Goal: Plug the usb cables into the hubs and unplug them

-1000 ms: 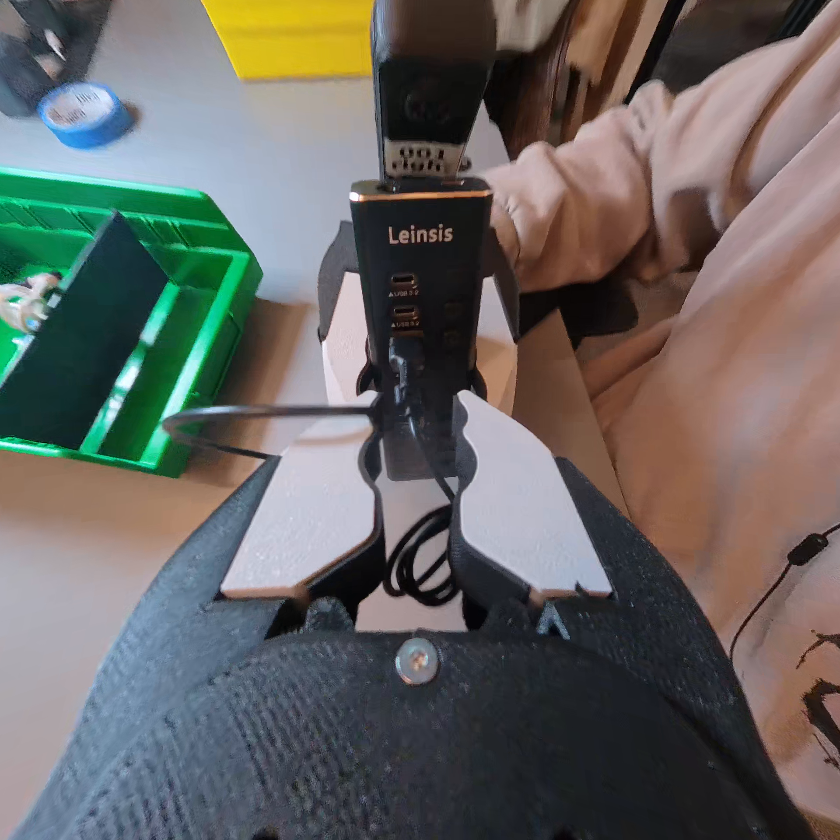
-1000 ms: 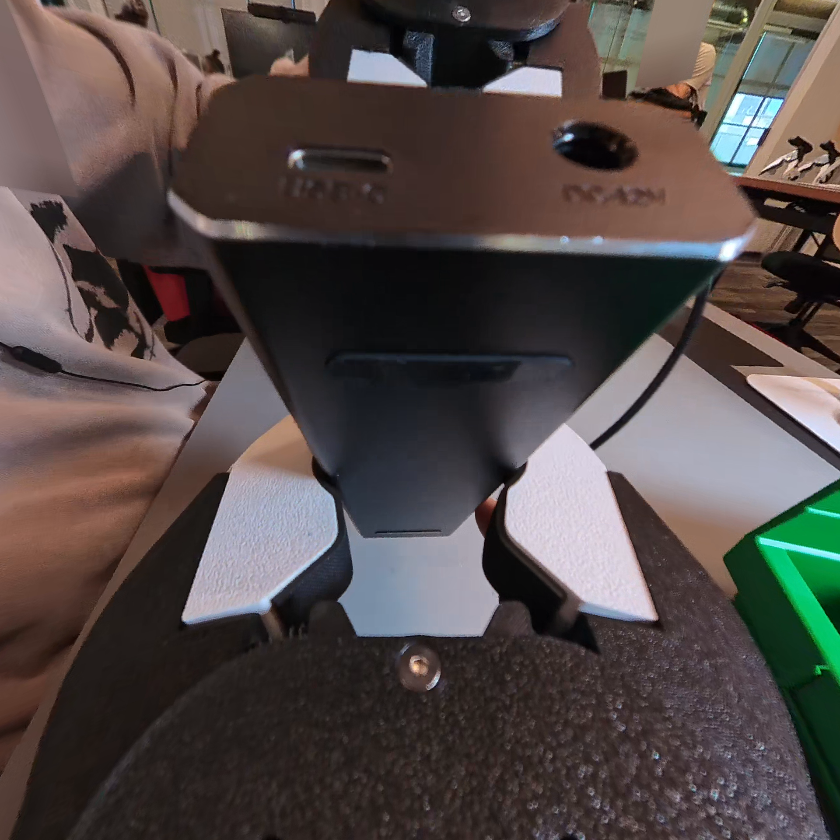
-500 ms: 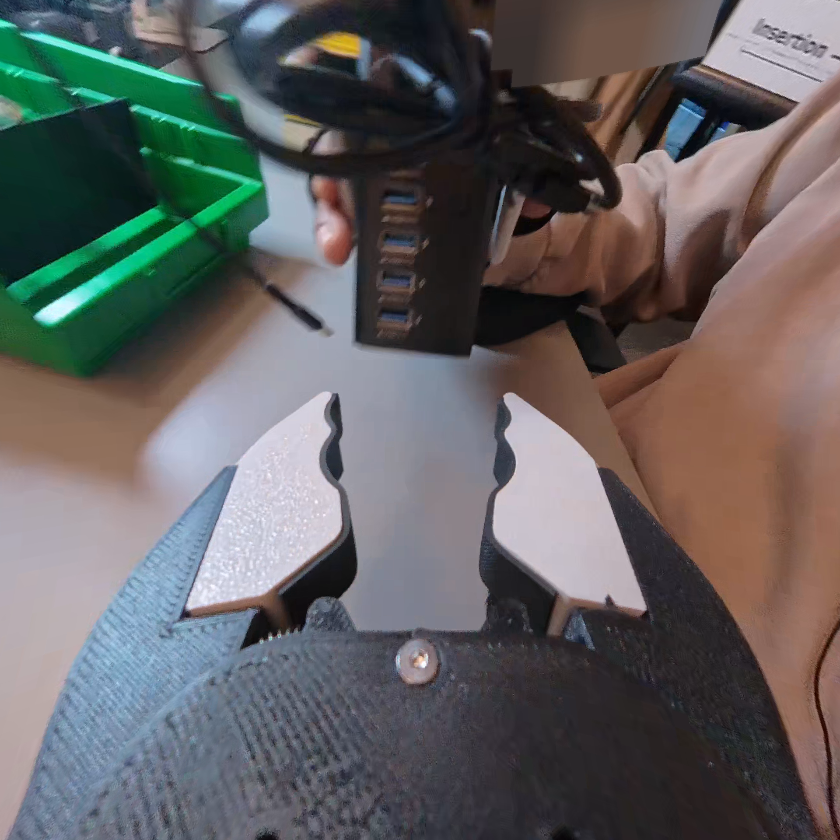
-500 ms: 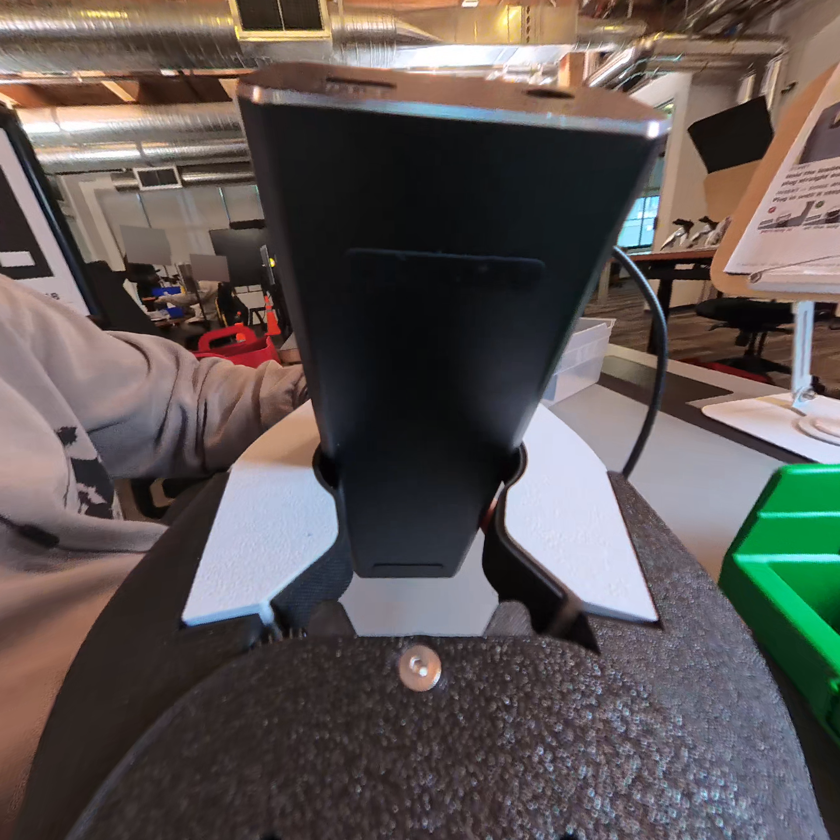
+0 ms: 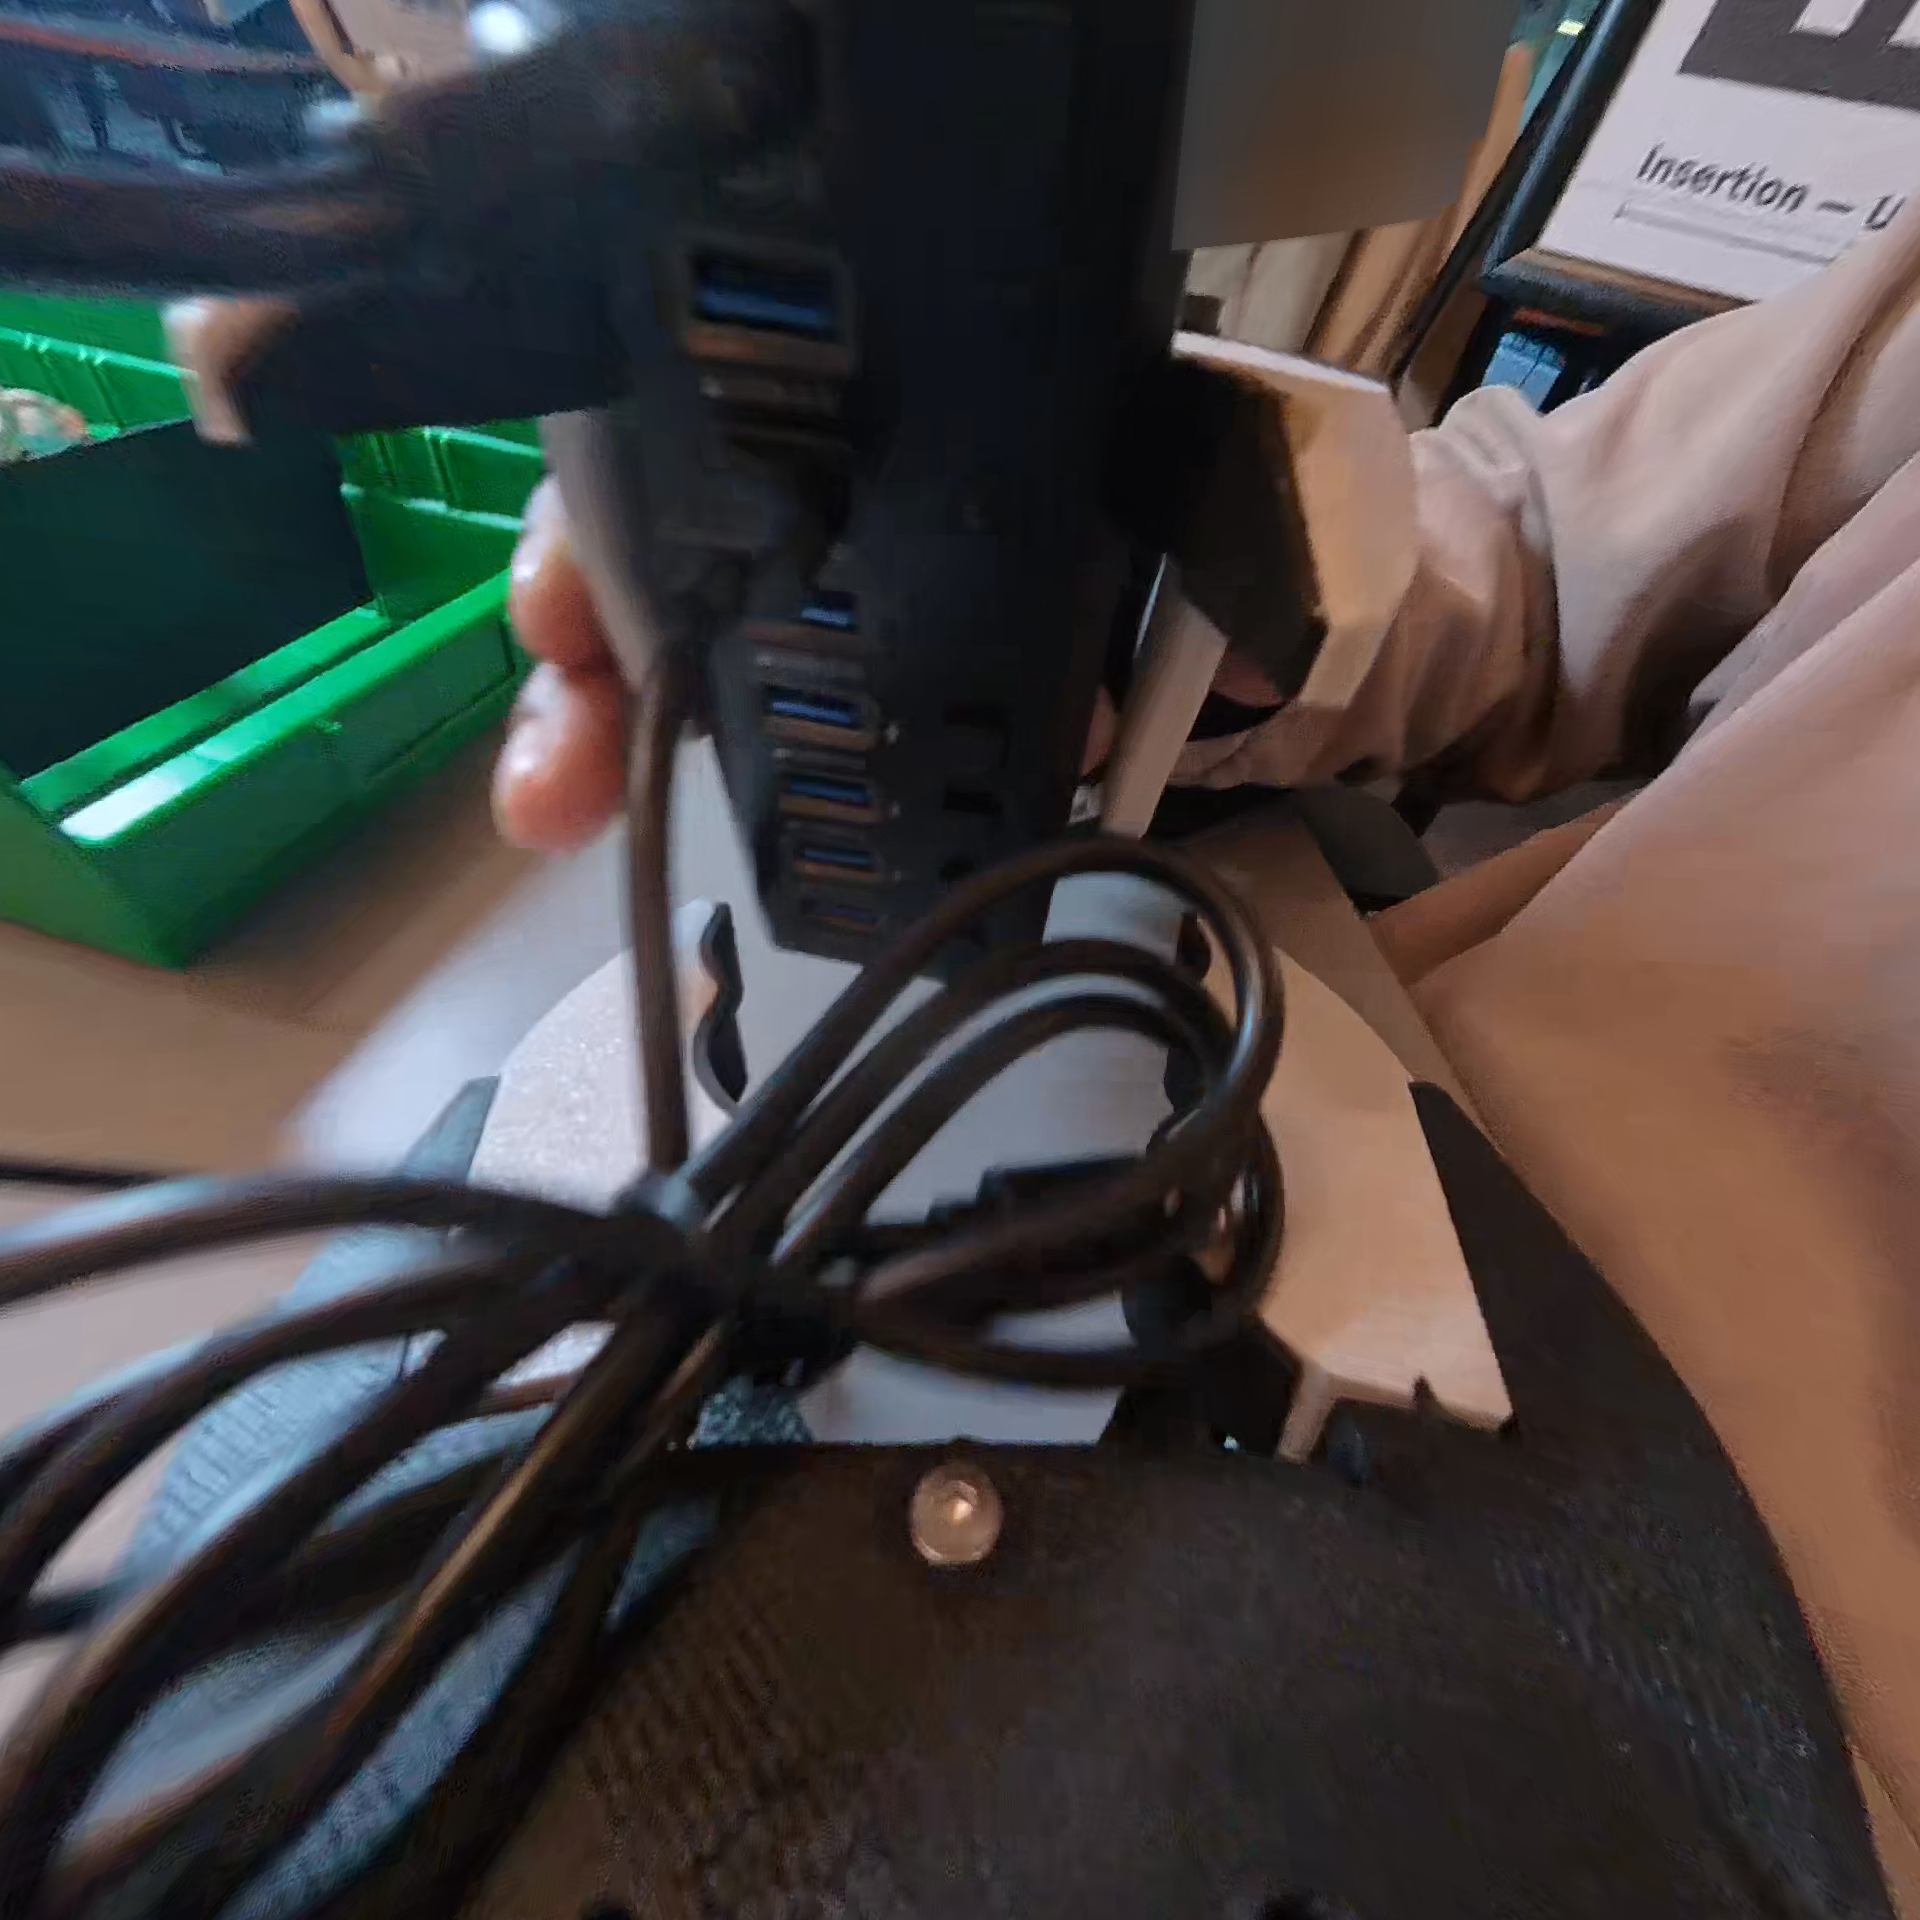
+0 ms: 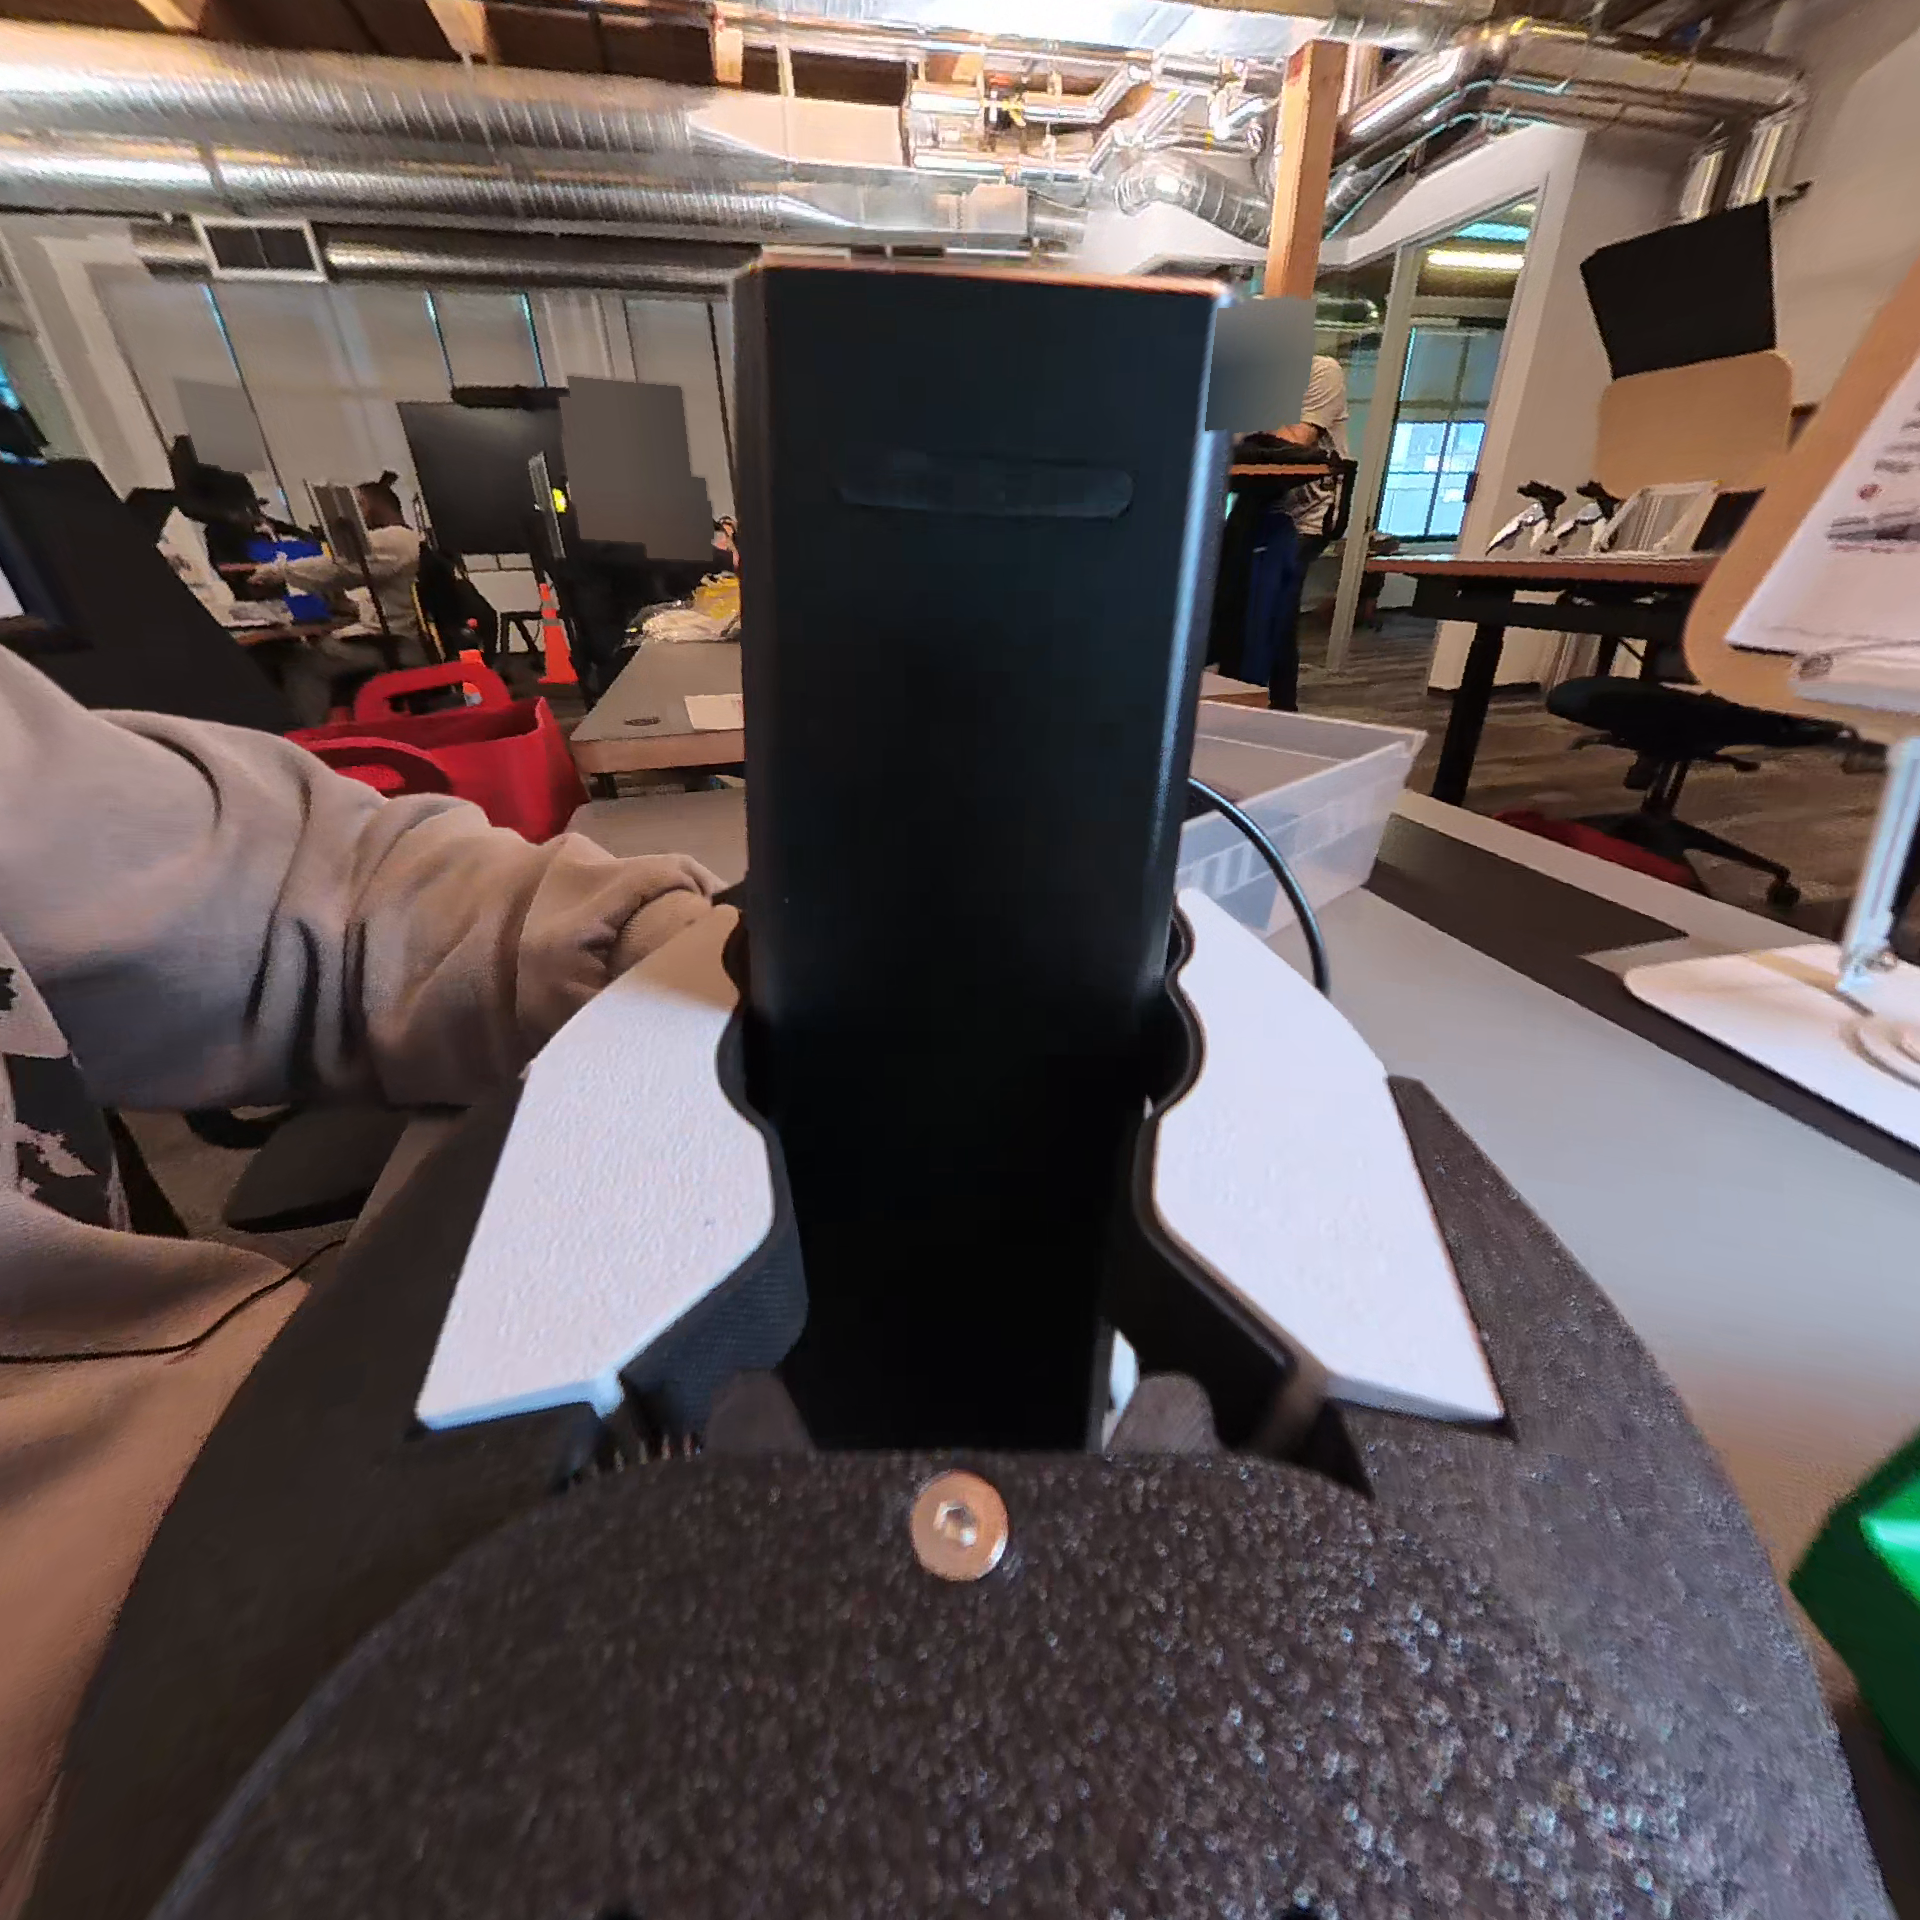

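My right gripper [image 6: 961, 997] is shut on a black USB hub [image 6: 966, 675] and holds it upright above the table. In the left wrist view the hub [image 5: 935, 520] hangs close in front, with its row of blue ports facing me. One black cable [image 5: 649, 883] is plugged into its side and runs down. A tied bundle of black cables [image 5: 935, 1091] hangs across my left gripper [image 5: 956, 997], which is open with nothing clamped. A blurred plug [image 5: 208, 384] sticks out at the upper left. The bundle partly hides the left fingers.
A green bin [image 5: 260, 707] with a black divider stands on the table to the left; its corner shows in the right wrist view [image 6: 1870, 1558]. A person's sleeve [image 5: 1507, 571] and hand are behind the hub. A sign board [image 5: 1745, 156] stands at the far right.
The left gripper let go of the hub and opened. The right gripper then raised the hub upright and brought it closer. The cable bundle dropped from above the hub onto the left fingers.
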The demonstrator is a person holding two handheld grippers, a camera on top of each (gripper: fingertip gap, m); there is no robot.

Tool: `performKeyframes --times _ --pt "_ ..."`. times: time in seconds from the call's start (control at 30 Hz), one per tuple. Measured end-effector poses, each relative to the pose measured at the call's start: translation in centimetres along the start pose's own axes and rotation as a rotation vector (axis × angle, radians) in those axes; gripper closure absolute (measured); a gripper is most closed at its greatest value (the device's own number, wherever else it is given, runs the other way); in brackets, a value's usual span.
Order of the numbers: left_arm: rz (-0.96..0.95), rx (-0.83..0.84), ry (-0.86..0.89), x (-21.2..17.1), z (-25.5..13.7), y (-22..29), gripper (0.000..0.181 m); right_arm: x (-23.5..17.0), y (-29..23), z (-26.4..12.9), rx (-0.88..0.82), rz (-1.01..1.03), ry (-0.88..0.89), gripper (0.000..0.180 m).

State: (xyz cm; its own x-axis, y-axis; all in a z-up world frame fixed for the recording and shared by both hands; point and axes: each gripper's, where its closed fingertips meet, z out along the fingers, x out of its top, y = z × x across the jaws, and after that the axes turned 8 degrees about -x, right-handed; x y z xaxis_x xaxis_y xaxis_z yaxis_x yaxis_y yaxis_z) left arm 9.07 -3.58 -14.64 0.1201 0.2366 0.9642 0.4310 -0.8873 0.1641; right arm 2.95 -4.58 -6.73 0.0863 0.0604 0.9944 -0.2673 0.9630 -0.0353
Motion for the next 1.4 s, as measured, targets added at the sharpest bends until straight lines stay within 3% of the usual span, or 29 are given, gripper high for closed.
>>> performKeyframes --times 0.07,0.17,0.4,0.6,0.77,0.9,0.97,1.03,1.13,1.3,1.4 --pt "0.031 0.019 0.039 0.9 0.0 0.2 0.103 0.7 -0.5 0.9 0.002 -0.028 0.022 0.108" --pt "0.113 0.101 0.078 2.3 -1.1 -0.4 0.123 2.3 -1.1 1.6 0.005 -0.059 0.060 0.108" --pt "0.314 0.252 -0.036 3.1 -5.5 -1.9 0.124 2.8 0.3 0.9 -0.051 -0.113 -0.046 0.107" --pt "0.497 0.515 -0.163 3.0 -7.6 -2.9 0.124 1.9 3.1 -2.0 -0.179 0.097 -0.202 0.105" --pt "0.740 0.783 -0.353 3.0 -9.0 -4.3 0.125 1.5 4.5 -3.8 -0.236 0.431 -0.201 0.125" --pt "0.781 0.802 -0.356 3.0 -8.9 -4.4 0.125 0.6 4.5 -4.5 -0.216 0.466 -0.252 0.140" --pt "0.735 0.774 -0.336 2.8 -8.9 -4.4 0.126 0.9 4.9 -4.7 -0.199 0.508 -0.267 0.141" --pt "0.661 0.757 -0.301 2.5 -9.5 -4.7 0.138 1.5 6.1 -5.1 -0.213 0.496 -0.287 0.141" --pt "0.474 0.707 -0.174 2.0 -10.8 -5.4 0.136 4.1 9.8 -6.2 -0.285 0.467 -0.279 0.141" --pt "0.230 0.633 0.027 1.6 -12.7 -6.0 0.151 9.6 20.8 -9.3 -0.578 0.369 -0.230 0.140" --pt "0.194 0.612 0.061 1.6 -12.9 -5.9 0.163 9.4 28.3 -11.2 -0.751 0.448 -0.244 0.141"
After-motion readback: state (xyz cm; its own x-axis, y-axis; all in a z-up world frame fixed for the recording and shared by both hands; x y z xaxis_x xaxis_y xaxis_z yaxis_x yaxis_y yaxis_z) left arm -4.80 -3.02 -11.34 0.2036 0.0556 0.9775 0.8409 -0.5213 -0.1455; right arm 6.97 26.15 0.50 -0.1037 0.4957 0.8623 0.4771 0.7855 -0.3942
